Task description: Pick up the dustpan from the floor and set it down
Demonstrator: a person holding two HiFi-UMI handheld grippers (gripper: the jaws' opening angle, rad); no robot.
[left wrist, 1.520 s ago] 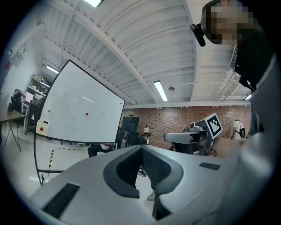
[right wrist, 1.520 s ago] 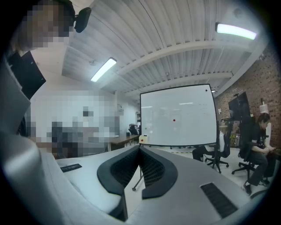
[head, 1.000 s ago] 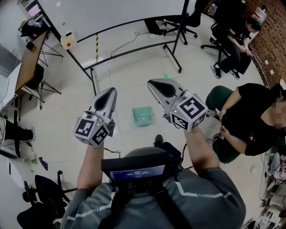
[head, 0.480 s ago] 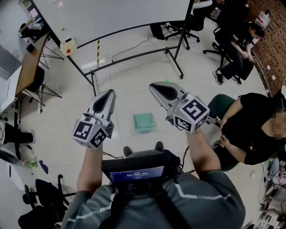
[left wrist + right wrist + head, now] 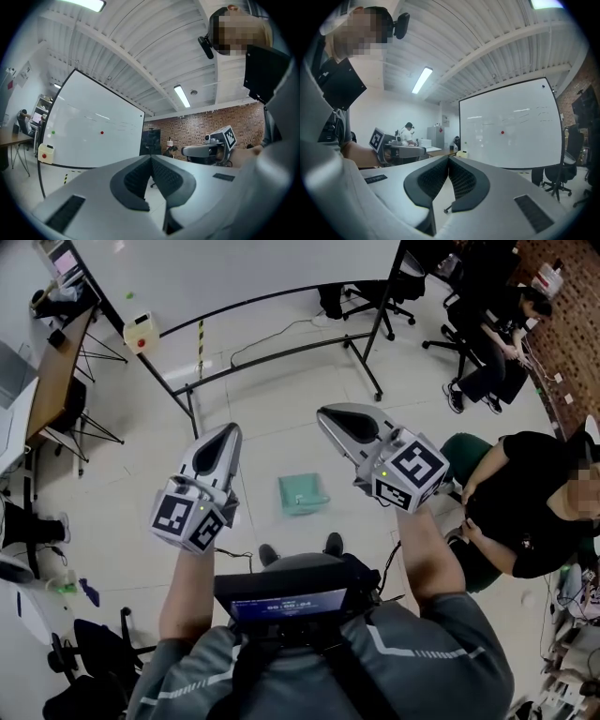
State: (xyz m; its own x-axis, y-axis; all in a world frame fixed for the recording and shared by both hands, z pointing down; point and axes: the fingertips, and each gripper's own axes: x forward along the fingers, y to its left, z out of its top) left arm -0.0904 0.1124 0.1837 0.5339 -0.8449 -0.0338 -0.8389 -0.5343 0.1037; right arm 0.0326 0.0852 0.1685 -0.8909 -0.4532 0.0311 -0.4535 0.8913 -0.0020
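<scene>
Both shoes point(image 5: 333, 543) now show at the person's feet where a second ago only one did, as the person shifts across the pale tiled floor point(image 5: 272, 399) with a tool in each hand held out level. The left tool point(image 5: 228, 431) is closed, its dark ribbed pads meeting at the tip with nothing between them. The right tool point(image 5: 326, 412) is likewise closed and empty. In the head view the green dustpan point(image 5: 302, 493) lies flat on the floor between the two tools and below them, just ahead of the shoes and touched by neither tool. Beyond it stands a large whiteboard point(image 5: 244, 268) on a black tubular frame, with a yellow box point(image 5: 139, 331) bearing a red button near its left end. At the right a seated person point(image 5: 530, 502) in a black top and green trousers sits close by, and another person point(image 5: 502, 320) sits on an office chair farther back, beside a brick wall point(image 5: 562, 324). A small screen point(image 5: 286, 601) is mounted on the wearer's chest.
</scene>
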